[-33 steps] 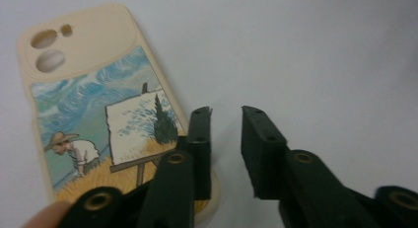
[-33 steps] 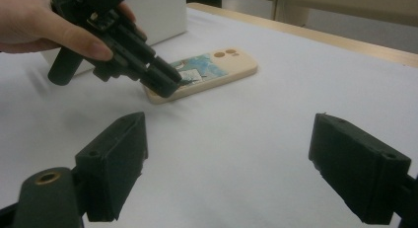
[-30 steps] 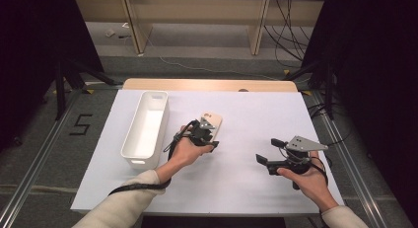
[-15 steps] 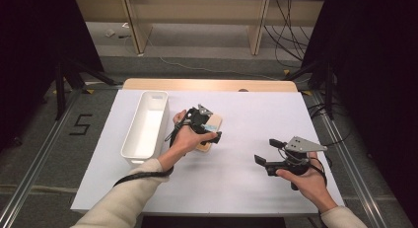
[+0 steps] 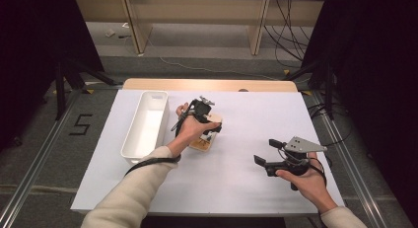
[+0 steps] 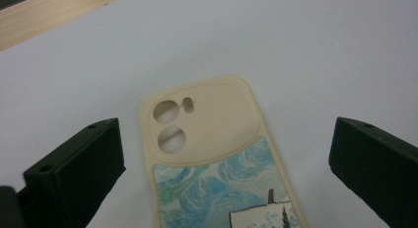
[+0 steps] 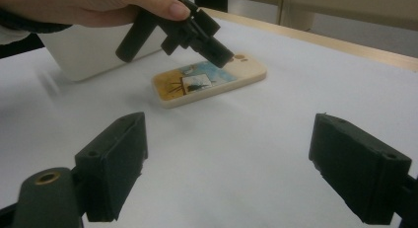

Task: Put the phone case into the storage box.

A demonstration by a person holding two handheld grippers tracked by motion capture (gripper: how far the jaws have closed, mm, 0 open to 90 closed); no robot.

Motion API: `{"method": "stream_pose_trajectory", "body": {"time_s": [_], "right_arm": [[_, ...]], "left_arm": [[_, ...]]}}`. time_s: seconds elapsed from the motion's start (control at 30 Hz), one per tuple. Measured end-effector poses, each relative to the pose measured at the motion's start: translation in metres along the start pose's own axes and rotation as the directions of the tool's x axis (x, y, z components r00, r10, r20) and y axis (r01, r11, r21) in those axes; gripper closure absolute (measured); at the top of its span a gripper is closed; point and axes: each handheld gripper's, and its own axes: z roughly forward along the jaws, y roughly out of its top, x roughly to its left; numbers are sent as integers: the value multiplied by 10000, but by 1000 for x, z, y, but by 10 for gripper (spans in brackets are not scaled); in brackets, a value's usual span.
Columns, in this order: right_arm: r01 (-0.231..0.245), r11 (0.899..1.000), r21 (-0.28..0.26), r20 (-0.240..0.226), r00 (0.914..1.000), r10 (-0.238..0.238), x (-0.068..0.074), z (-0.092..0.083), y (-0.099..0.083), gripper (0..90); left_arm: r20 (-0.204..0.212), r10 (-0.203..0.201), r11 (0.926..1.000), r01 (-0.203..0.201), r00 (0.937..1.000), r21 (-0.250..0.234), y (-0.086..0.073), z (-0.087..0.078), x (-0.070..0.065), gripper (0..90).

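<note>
Left gripper (image 5: 211, 120) has swung over the phone case (image 6: 217, 159) since a second ago, jaws spread wide astride it, nothing held. Case lies flat, just right of the white bin (image 5: 145, 124). Likely a grasp coming. Right gripper (image 5: 268, 153) idle, released, near right.

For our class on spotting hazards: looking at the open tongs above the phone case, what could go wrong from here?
1. The phone case lies flat on the white table, so the left tongs may slide off its thin edges.
2. The white bin stands close beside the left hand; a sideways swing might knock it.
</note>
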Motion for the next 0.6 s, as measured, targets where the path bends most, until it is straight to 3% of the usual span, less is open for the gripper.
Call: {"method": "stream_pose_trajectory", "body": {"time_s": [0.23, 0.6], "right_arm": [[-6, 10000, 24, 5, 10000, 6, 0, 0, 0, 156], [-8, 10000, -2, -14, 10000, 8, -2, 0, -1, 156]], "left_arm": [[-296, -74, 9995, 83, 9995, 312, 8, 21, 2, 0], [-662, -350, 9978, 386, 9972, 543, 12, 38, 7, 0]]}}
